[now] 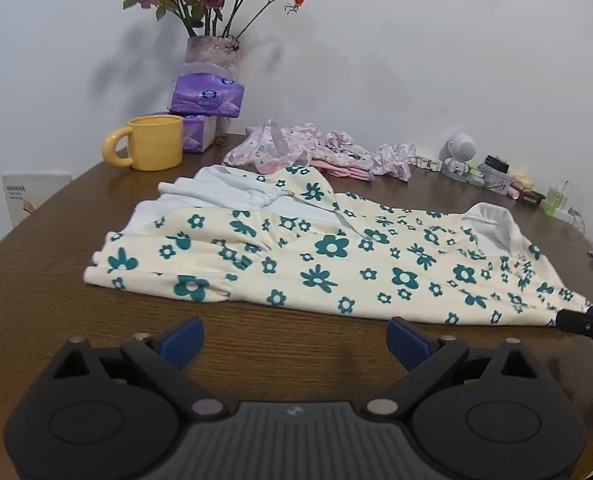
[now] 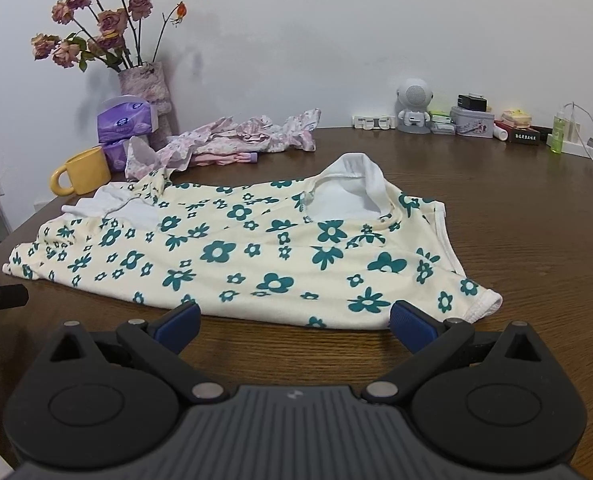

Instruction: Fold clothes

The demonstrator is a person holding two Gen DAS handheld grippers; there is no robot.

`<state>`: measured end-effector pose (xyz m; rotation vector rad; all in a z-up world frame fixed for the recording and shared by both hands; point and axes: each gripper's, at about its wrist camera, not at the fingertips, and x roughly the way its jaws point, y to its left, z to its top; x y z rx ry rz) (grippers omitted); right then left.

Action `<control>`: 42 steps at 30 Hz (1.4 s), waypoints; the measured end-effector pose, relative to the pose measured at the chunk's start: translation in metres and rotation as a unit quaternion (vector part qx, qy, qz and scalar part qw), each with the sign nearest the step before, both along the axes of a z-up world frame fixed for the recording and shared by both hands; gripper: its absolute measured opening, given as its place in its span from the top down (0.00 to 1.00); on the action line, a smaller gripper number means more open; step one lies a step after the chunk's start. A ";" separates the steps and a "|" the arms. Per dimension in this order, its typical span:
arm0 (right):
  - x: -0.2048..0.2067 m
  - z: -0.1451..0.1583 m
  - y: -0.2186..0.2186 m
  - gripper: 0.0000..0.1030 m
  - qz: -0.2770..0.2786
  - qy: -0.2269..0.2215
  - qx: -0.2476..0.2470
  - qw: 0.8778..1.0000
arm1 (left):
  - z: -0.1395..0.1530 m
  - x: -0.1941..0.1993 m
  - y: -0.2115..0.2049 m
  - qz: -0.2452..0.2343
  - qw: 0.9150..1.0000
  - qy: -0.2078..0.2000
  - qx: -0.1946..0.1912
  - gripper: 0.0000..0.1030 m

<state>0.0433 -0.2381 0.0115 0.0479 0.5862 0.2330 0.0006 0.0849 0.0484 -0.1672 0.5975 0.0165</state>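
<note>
A cream garment with teal flowers [image 1: 328, 260] [image 2: 256, 248] lies spread on the brown wooden table [image 1: 36, 300] [image 2: 516, 220], its white collar at the right end and white lining showing at the left end. My left gripper [image 1: 294, 340] stands open over bare wood just in front of the garment's near edge. My right gripper [image 2: 294, 322] is open too, its blue fingertips [image 2: 410, 320] right at the garment's near hem, nothing between them. Each gripper's tip shows at the edge of the other's view.
A crumpled pink floral garment [image 1: 296, 150] [image 2: 236, 140] lies behind. A yellow mug [image 1: 148, 142] [image 2: 82, 172], purple tissue packs [image 1: 206, 94] and a vase of dried roses [image 2: 144, 80] stand back left. A small white robot figure [image 2: 414, 106] and small boxes line the back right.
</note>
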 end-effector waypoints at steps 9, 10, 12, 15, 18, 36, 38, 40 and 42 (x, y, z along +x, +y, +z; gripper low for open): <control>0.009 0.004 -0.002 0.00 -0.002 0.000 -0.012 1.000 | 0.009 0.020 0.010 -0.006 1.000 -0.007 -0.017 0.04; 0.010 0.005 -0.002 0.00 -0.002 0.000 -0.013 1.000 | 0.010 0.022 0.011 -0.005 1.000 -0.006 -0.023 0.03; 0.013 0.006 -0.005 0.00 -0.003 0.001 -0.013 1.000 | 0.012 0.026 0.014 -0.003 0.999 -0.004 -0.034 0.03; 0.017 0.007 -0.007 0.00 -0.002 0.007 -0.008 1.000 | 0.013 0.032 0.018 -0.003 0.999 -0.001 -0.047 0.03; 0.021 0.010 -0.011 0.00 0.001 0.009 0.001 1.000 | 0.017 0.038 0.021 -0.004 0.999 -0.001 -0.050 0.03; 0.106 0.063 -0.026 0.00 0.043 0.024 -0.052 0.997 | 0.077 0.126 0.018 -0.068 0.997 -0.001 0.023 0.04; 0.120 0.067 -0.031 0.00 0.044 0.028 -0.055 0.997 | 0.077 0.145 0.017 -0.076 0.997 0.010 0.030 0.07; 0.134 0.070 -0.035 0.01 0.046 0.031 -0.058 0.997 | 0.075 0.166 0.018 -0.088 0.995 0.026 0.030 0.13; 0.148 0.072 -0.037 0.02 0.048 0.033 -0.069 0.996 | 0.074 0.185 0.017 -0.110 0.992 0.040 0.036 0.20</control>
